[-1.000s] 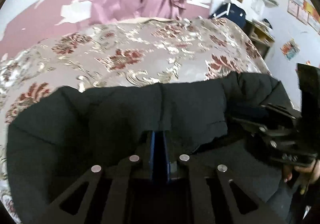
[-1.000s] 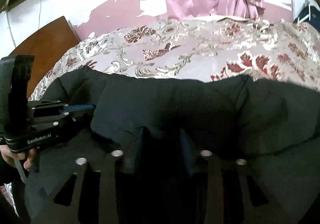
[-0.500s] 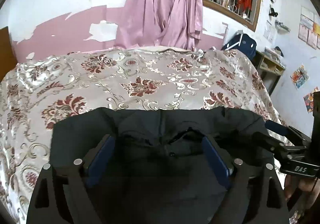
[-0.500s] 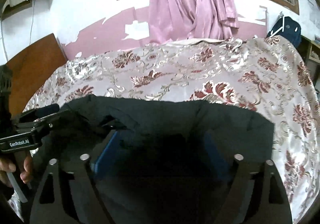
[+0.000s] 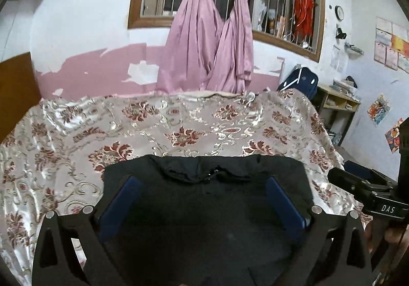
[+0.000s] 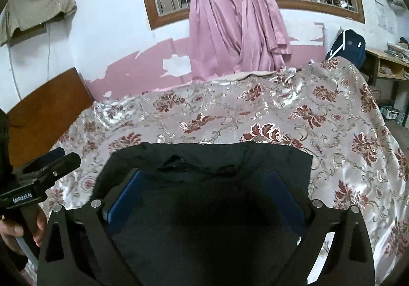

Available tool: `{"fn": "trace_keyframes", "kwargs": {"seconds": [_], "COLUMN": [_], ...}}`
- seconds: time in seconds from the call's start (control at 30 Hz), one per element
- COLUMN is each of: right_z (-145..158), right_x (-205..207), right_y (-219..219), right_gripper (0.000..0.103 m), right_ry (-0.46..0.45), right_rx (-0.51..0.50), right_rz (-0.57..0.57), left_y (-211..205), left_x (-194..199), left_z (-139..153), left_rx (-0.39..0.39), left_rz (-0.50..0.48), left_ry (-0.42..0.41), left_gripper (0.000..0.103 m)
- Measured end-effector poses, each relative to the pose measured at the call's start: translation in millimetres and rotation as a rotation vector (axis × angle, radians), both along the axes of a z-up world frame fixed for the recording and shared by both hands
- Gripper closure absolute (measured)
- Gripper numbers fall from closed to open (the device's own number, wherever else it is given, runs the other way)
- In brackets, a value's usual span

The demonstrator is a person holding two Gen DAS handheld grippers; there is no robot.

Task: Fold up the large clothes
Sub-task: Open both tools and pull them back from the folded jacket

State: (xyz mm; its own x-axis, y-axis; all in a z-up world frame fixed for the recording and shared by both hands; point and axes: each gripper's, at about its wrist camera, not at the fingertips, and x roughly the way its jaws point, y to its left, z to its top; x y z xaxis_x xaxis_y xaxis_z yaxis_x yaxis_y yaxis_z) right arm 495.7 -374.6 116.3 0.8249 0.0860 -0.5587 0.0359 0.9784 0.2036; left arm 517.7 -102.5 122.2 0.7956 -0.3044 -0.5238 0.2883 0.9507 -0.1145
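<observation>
A black padded jacket [image 5: 204, 199] lies folded into a rough rectangle on the near side of the bed, its collar edge and a small zipper pull turned toward the far wall. It rests flat on a shiny floral bedspread [image 5: 179, 122], silver-grey with dark red blooms, which covers the whole mattress.

Both tools hang above the jacket, side by side. The left gripper [image 5: 202, 183] has its jaws spread wide, having just been opening; the blue pads [image 5: 120, 199] stand apart over the cloth with nothing pinched between them. The right gripper [image 6: 204, 178] is likewise released, its jaws also just opened, blue pads [image 6: 125, 196] clear of the fabric. From the left camera the right gripper shows at the right edge, and from the right camera the left gripper shows at the left edge, with fingers of a hand [image 6: 15, 232] wrapped round its handle.

Behind the bed, pink curtains [image 5: 212, 37] are knotted before a barred, wood-framed window [image 5: 145, 4], above a wall of peeling pink paint. A brown wooden headboard [image 6: 43, 112] stands at the left end of the bed. A navy backpack [image 6: 347, 45] leans at the far right corner, beside a low wooden shelf [image 5: 337, 104].
</observation>
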Motion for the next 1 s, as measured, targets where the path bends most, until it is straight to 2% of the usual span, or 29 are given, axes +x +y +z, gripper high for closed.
{"fn": "trace_keyframes", "kwargs": {"seconds": [0.17,0.47,0.73,1.0], "right_z": [25,62,82,82], "right_x": [-44,-128,-202,-262], "right_y": [7,25,37,54], "right_gripper": [0.003,0.002,0.002,0.002], "right_ry": [-0.034,-0.08,-0.107,-0.139], "right_rx": [-0.016,-0.026,-0.027,-0.038], "right_rz": [0.007,0.038,0.076,0.085], "left_y": [5,30,46,52], "left_x": [-50,-141,-216,-271], "left_z": [28,58,67,65], "left_rx": [0.001,-0.011,0.011,0.011], "left_rz": [0.008,0.032,0.046,0.048], "left_ry": [-0.046,-0.088,-0.137,-0.166], "left_gripper": [0.0,0.0,0.0,0.0]}}
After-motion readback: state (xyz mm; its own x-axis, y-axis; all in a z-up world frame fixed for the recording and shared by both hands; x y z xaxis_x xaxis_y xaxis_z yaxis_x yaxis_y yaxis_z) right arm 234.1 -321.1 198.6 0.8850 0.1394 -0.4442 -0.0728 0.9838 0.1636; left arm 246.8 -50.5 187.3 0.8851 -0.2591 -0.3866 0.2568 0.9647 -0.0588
